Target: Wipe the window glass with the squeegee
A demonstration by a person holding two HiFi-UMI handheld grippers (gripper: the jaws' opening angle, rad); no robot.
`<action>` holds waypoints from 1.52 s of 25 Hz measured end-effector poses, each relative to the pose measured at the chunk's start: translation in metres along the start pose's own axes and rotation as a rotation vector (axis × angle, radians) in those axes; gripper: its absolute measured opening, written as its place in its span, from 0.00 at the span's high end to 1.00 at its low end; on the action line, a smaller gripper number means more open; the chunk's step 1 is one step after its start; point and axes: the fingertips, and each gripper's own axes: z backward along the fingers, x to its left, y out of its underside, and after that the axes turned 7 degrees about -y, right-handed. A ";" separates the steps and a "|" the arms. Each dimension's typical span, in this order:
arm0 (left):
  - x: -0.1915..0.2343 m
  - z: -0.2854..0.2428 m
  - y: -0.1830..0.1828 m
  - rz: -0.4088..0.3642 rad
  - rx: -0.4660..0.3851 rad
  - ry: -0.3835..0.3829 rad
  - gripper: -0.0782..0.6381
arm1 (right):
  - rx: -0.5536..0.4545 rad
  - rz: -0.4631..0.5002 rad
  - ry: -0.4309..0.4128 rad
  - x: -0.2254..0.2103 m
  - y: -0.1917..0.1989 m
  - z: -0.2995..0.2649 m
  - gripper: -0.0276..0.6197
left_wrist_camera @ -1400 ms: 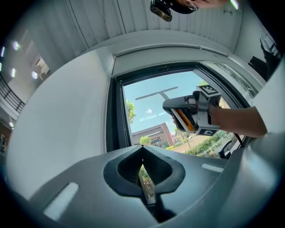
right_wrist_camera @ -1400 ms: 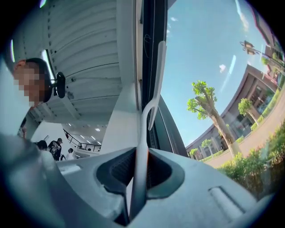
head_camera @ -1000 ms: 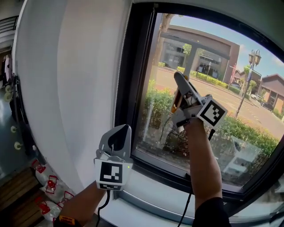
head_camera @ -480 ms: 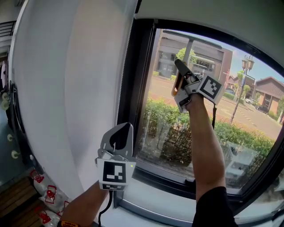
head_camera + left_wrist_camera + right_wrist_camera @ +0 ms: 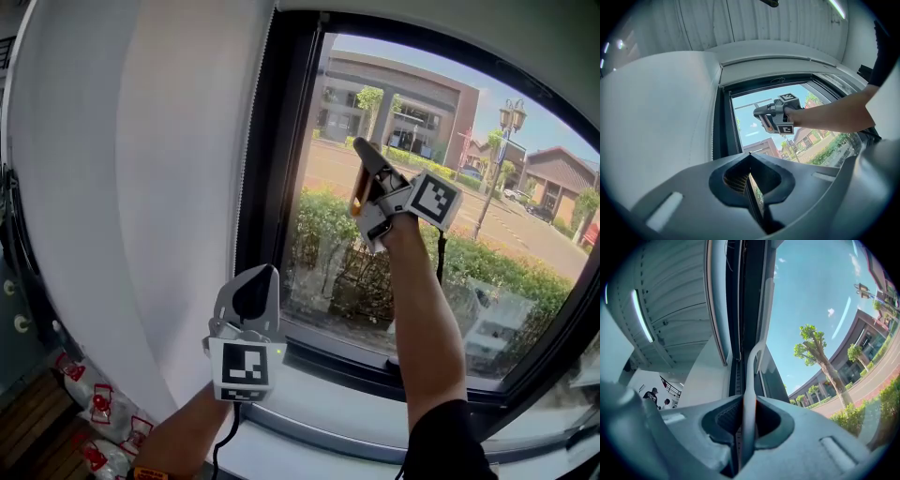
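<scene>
My right gripper [image 5: 364,155] is raised against the window glass [image 5: 497,178], shut on the squeegee [image 5: 356,200], whose orange handle part shows under the jaws. In the right gripper view the pale squeegee stem [image 5: 751,371] runs up from between the shut jaws of that gripper [image 5: 747,401] toward the dark window frame. The blade itself is hard to make out. My left gripper [image 5: 259,274] hangs lower left, in front of the frame's left post, shut with nothing in it. From the left gripper [image 5: 750,158] I see the right gripper [image 5: 764,112] up at the glass.
A black window frame [image 5: 267,159] borders the glass. A white blind [image 5: 131,187] covers the wall to the left. A pale sill [image 5: 319,398] runs below. Red and white bags [image 5: 98,408] lie on the floor at lower left. Hedges and buildings stand outside.
The right gripper with the squeegee rose along the glass, then came slightly down and left. The left gripper has hardly moved.
</scene>
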 end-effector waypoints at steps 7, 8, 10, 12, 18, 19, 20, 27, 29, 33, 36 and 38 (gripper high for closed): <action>-0.009 0.008 0.039 0.029 0.080 0.026 0.87 | 0.038 -0.114 0.027 0.003 0.075 0.042 0.90; -0.012 0.008 0.043 0.040 0.081 0.037 0.87 | 0.045 -0.133 0.036 0.003 0.085 0.047 0.90; -0.017 0.015 0.053 0.041 0.095 0.050 0.87 | 0.058 -0.167 0.063 0.001 0.109 0.063 0.90; -0.021 0.022 0.063 0.032 0.119 0.056 0.87 | 0.070 -0.192 0.092 -0.001 0.131 0.081 0.90; -0.024 0.030 0.083 0.057 0.142 0.099 0.87 | 0.096 -0.176 0.131 -0.005 0.154 0.099 0.90; -0.024 0.030 0.086 0.058 0.144 0.101 0.87 | 0.096 -0.173 0.129 -0.005 0.153 0.099 0.90; -0.023 0.030 0.087 0.057 0.145 0.101 0.87 | 0.096 -0.173 0.125 -0.004 0.153 0.098 0.90; -0.026 0.013 0.063 0.015 0.102 0.083 0.87 | 0.081 -0.140 0.076 0.003 0.124 0.095 0.90; -0.032 0.004 0.048 0.003 0.075 0.075 0.87 | 0.084 -0.101 0.056 0.003 0.102 0.094 0.90; -0.057 -0.011 0.004 0.018 -0.045 0.097 0.87 | 0.067 -0.002 0.038 0.004 0.032 0.091 0.90; -0.085 -0.025 -0.035 0.027 -0.110 0.100 0.87 | 0.040 0.042 0.006 0.004 -0.034 0.092 0.90; -0.090 -0.033 -0.053 0.012 -0.147 0.085 0.87 | 0.027 0.048 0.001 0.002 -0.064 0.087 0.90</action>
